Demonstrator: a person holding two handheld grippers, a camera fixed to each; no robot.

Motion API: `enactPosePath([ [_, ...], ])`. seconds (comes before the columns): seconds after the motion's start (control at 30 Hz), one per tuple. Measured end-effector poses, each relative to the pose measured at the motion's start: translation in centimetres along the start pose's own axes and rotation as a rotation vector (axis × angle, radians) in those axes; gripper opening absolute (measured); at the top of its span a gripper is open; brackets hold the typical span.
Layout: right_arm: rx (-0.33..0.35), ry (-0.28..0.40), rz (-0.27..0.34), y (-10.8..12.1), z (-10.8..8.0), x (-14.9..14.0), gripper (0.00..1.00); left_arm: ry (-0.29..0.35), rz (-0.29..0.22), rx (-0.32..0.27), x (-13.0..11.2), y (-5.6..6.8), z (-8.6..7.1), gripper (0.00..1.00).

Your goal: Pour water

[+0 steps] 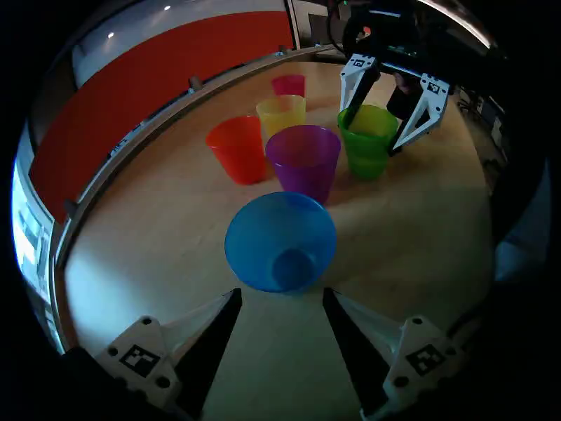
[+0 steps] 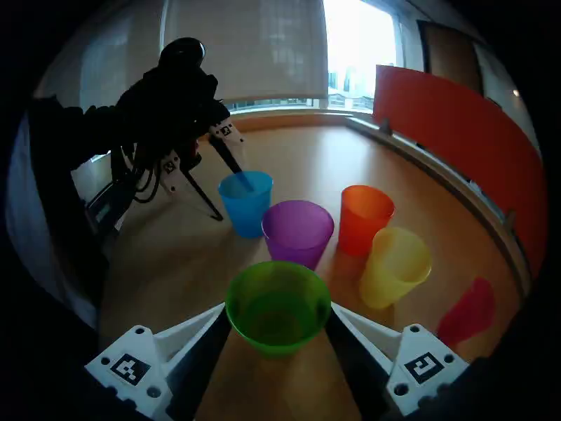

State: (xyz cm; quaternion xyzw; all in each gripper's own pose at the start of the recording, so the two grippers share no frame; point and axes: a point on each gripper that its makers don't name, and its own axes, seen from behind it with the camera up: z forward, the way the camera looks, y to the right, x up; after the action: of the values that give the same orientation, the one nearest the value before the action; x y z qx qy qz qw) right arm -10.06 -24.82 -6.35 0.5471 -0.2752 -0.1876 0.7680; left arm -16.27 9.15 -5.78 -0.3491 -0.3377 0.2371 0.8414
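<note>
Left gripper point(image 1: 282, 291) jaws stand wide and empty, with the blue cup point(image 1: 280, 242) on the worktop point(image 1: 407, 238) just beyond their tips. Right gripper point(image 2: 278, 306) jaws straddle the green cup point(image 2: 278, 319); whether they are pressing it cannot be told.

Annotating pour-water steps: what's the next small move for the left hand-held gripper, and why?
Probably ease the left hand-held gripper forward until its open fingers straddle the blue cup. That cup stands upright just ahead of the fingertips, ungripped, while the right hand-held gripper has the green cup between its fingers.
</note>
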Motion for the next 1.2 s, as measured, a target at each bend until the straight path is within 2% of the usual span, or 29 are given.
enactPosePath([
  [0.43, 0.001, -0.008, -0.001, -0.3, 0.0, -0.6, 0.92, 0.008, -0.028, 0.013, -0.5, 0.2, -1.1, 0.85],
  [0.6, 0.004, 0.003, 0.012, -0.6, -0.3, -0.5, 0.96, 0.004, -0.037, 0.005, -0.6, 0.6, -1.4, 0.85],
  [0.77, -0.011, -0.005, 0.021, -0.5, -0.8, -1.1, 1.00, 0.008, -0.036, 0.023, -0.5, 0.3, -1.9, 0.85],
  [1.2, -0.071, 0.004, 0.046, -0.5, -3.7, -2.6, 1.00, 0.027, -0.072, 0.078, -1.0, -0.4, -3.8, 0.85],
])
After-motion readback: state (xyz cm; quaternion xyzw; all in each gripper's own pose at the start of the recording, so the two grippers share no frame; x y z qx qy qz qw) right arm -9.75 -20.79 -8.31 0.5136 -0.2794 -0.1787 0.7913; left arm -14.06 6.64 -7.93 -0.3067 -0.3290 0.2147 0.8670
